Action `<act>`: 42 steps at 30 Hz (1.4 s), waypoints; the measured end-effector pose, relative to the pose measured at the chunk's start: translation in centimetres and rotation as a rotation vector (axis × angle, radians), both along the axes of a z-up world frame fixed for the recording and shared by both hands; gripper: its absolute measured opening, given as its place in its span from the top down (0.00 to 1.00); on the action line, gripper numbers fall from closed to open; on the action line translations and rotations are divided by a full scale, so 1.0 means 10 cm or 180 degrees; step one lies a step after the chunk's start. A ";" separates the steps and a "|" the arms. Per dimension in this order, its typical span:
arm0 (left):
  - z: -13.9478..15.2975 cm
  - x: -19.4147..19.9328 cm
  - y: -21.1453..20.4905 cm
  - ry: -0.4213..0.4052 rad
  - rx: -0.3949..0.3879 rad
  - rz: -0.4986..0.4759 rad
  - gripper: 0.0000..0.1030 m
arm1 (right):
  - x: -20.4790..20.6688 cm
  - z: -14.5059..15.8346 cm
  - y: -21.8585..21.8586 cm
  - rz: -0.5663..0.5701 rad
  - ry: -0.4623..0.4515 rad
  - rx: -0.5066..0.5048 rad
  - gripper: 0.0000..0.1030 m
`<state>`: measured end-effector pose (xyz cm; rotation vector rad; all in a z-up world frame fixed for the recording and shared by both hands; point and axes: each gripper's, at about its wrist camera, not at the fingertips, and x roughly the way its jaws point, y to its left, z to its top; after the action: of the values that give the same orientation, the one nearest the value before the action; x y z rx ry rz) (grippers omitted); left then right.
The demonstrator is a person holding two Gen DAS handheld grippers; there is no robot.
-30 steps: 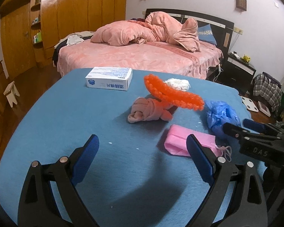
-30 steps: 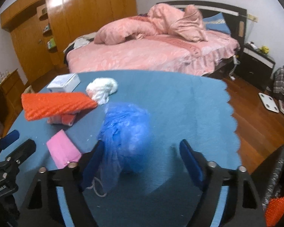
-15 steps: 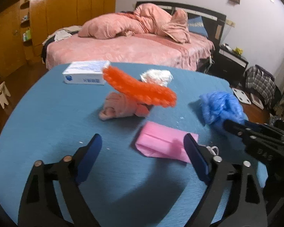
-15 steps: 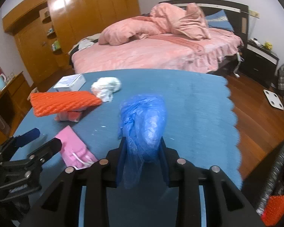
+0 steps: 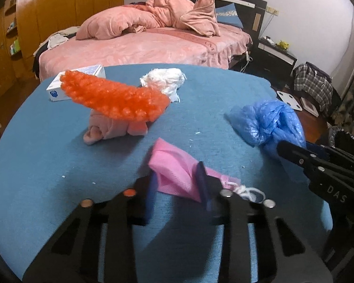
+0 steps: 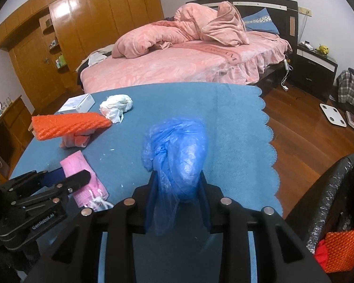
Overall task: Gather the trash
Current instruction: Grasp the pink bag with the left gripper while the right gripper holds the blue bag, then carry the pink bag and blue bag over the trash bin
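- The left gripper (image 5: 178, 184) has just been closing, and its jaws now pinch the folded pink face mask (image 5: 177, 172) near the front of the blue-covered worktop (image 5: 47, 165).
- The right gripper (image 6: 178, 188) is clamped on the crumpled blue plastic bag (image 6: 177, 146), which is between its pads.
- An orange foam net sleeve (image 5: 113, 99) lies on a pink rolled cloth (image 5: 108, 127); a white crumpled tissue (image 5: 164, 80) is just behind.
- A black bin (image 6: 330, 193) stands at the right edge.
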<state>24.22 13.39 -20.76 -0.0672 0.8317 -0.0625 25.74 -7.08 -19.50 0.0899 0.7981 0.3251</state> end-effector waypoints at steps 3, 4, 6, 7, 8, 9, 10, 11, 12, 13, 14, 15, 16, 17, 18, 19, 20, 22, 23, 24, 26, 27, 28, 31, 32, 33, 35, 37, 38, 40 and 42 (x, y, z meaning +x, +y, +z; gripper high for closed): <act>0.04 -0.04 0.01 -0.0079 -0.0007 0.0034 0.83 | 0.00 0.00 0.00 -0.0002 0.0002 0.0003 0.69; 0.05 -0.05 0.01 -0.0112 -0.0009 0.0043 0.84 | 0.00 0.00 -0.01 -0.0004 0.0005 0.0005 0.69; 0.08 -0.08 0.00 -0.0160 -0.0012 0.0056 0.87 | 0.00 0.00 -0.01 -0.0008 0.0005 0.0005 0.69; 0.10 -0.10 -0.01 -0.0181 -0.0016 0.0060 0.87 | 0.00 0.00 -0.01 -0.0010 0.0004 0.0008 0.69; 0.11 -0.11 -0.01 -0.0202 -0.0026 0.0060 0.88 | -0.01 0.01 -0.02 -0.0013 0.0002 0.0012 0.69; 0.12 -0.13 -0.01 -0.0214 -0.0030 0.0059 0.89 | -0.01 0.01 -0.01 -0.0015 0.0000 0.0015 0.69; 0.13 -0.15 -0.02 -0.0233 -0.0035 0.0056 0.89 | -0.01 0.02 -0.02 -0.0017 -0.0005 0.0019 0.69; 0.14 -0.16 -0.02 -0.0246 -0.0037 0.0054 0.89 | -0.02 0.03 -0.02 -0.0019 -0.0008 0.0021 0.69; 0.15 -0.18 -0.03 -0.0262 -0.0035 0.0055 0.90 | -0.02 0.04 -0.02 -0.0023 -0.0013 0.0027 0.69; 0.16 -0.20 -0.04 -0.0274 -0.0031 0.0058 0.90 | -0.03 0.05 -0.02 -0.0026 -0.0017 0.0032 0.69; 0.17 -0.22 -0.05 -0.0284 -0.0025 0.0064 0.90 | -0.03 0.06 -0.02 -0.0028 -0.0024 0.0038 0.69; 0.18 -0.24 -0.05 -0.0301 -0.0020 0.0075 0.90 | -0.03 0.07 -0.01 -0.0028 -0.0032 0.0041 0.69; 0.18 -0.24 -0.04 -0.0307 -0.0020 0.0081 0.90 | -0.03 0.08 -0.01 -0.0027 -0.0039 0.0044 0.69; 0.18 -0.24 -0.05 -0.0313 -0.0017 0.0087 0.90 | -0.04 0.08 -0.01 -0.0026 -0.0042 0.0047 0.69; 0.18 -0.25 -0.04 -0.0318 -0.0006 0.0097 0.90 | -0.05 0.09 0.00 -0.0024 -0.0046 0.0051 0.69; 0.19 -0.27 -0.04 -0.0322 0.0001 0.0107 0.90 | -0.06 0.09 0.00 -0.0021 -0.0049 0.0053 0.69; 0.19 -0.28 -0.02 -0.0327 0.0002 0.0114 0.90 | -0.07 0.10 0.00 -0.0016 -0.0055 0.0057 0.69; 0.21 -0.30 -0.01 -0.0344 -0.0003 0.0128 0.90 | -0.09 0.12 0.00 -0.0001 -0.0061 0.0069 0.69; 0.21 -0.31 0.00 -0.0350 -0.0005 0.0130 0.90 | -0.10 0.13 0.00 0.0009 -0.0067 0.0078 0.70; 0.23 -0.33 0.00 -0.0362 -0.0007 0.0135 0.90 | -0.11 0.14 0.00 0.0016 -0.0074 0.0084 0.70; 0.25 -0.36 0.01 -0.0379 -0.0019 0.0143 0.90 | -0.14 0.17 -0.01 0.0035 -0.0089 0.0101 0.70; 0.26 -0.37 0.02 -0.0388 -0.0023 0.0147 0.90 | -0.16 0.18 0.00 0.0049 -0.0097 0.0107 0.70; 0.28 -0.38 0.02 -0.0401 -0.0028 0.0155 0.90 | -0.18 0.20 -0.01 0.0060 -0.0106 0.0111 0.70; 0.33 -0.43 0.02 -0.0442 -0.0045 0.0170 0.90 | -0.25 0.25 -0.02 0.0088 -0.0147 0.0133 0.71; 0.35 -0.43 0.02 -0.0457 -0.0047 0.0171 0.90 | -0.28 0.27 -0.03 0.0095 -0.0161 0.0141 0.71; 0.37 -0.45 0.02 -0.0478 -0.0045 0.0170 0.90 | -0.31 0.30 -0.04 0.0100 -0.0176 0.0151 0.71; 0.41 -0.47 0.00 -0.0512 -0.0035 0.0167 0.90 | -0.35 0.35 -0.05 0.0105 -0.0203 0.0163 0.71; 0.47 -0.50 -0.02 -0.0548 -0.0029 0.0161 0.90 | -0.39 0.40 -0.07 0.0105 -0.0233 0.0177 0.71; 0.49 -0.51 -0.03 -0.0561 -0.0030 0.0161 0.90 | -0.42 0.43 -0.09 0.0100 -0.0255 0.0187 0.71; 0.55 -0.54 -0.05 -0.0598 -0.0027 0.0158 0.90 | -0.49 0.51 -0.13 0.0089 -0.0306 0.0211 0.71; 0.60 -0.56 -0.07 -0.0623 -0.0016 0.0158 0.90 | -0.54 0.57 -0.18 0.0067 -0.0348 0.0228 0.71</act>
<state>18.64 12.72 -14.74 -0.0851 0.6338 -0.0239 20.37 -8.85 -13.82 0.1299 0.6795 0.3754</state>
